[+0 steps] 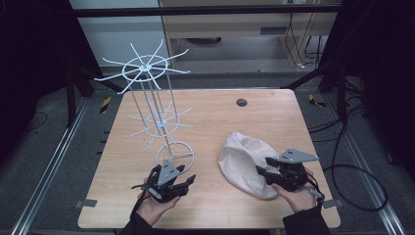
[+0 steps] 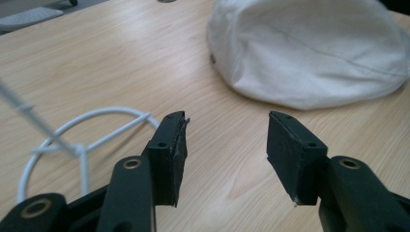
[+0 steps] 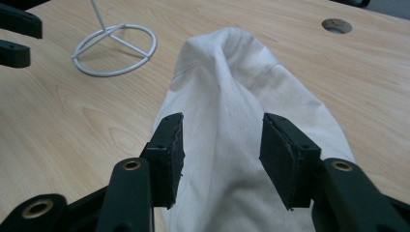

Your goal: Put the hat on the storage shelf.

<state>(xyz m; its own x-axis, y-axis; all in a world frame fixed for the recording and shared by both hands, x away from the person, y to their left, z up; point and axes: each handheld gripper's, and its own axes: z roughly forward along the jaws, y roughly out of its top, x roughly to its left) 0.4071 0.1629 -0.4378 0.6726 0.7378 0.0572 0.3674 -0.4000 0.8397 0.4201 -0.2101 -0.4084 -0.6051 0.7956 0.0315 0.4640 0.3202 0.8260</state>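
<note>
A cream cloth cap (image 1: 244, 161) lies crumpled on the wooden table (image 1: 220, 117), right of centre. My right gripper (image 1: 263, 165) hovers at the cap's near right edge; in the right gripper view its jaws (image 3: 222, 121) stand open above the cap (image 3: 227, 72), with the pads off the cloth. A white wire rack (image 1: 147, 68) with two tiers of spokes stands at the left on a ring base (image 1: 175, 154). My left gripper (image 1: 188, 183) is just in front of that base, open and holding nothing (image 2: 227, 123), and it points at the cap (image 2: 309, 48).
A round cable hole (image 1: 241, 102) sits in the tabletop behind the cap. The rack's ring base (image 2: 87, 145) lies close to the left gripper's left jaw. Dark frame posts and cables surround the table. Bare wood lies between the two grippers.
</note>
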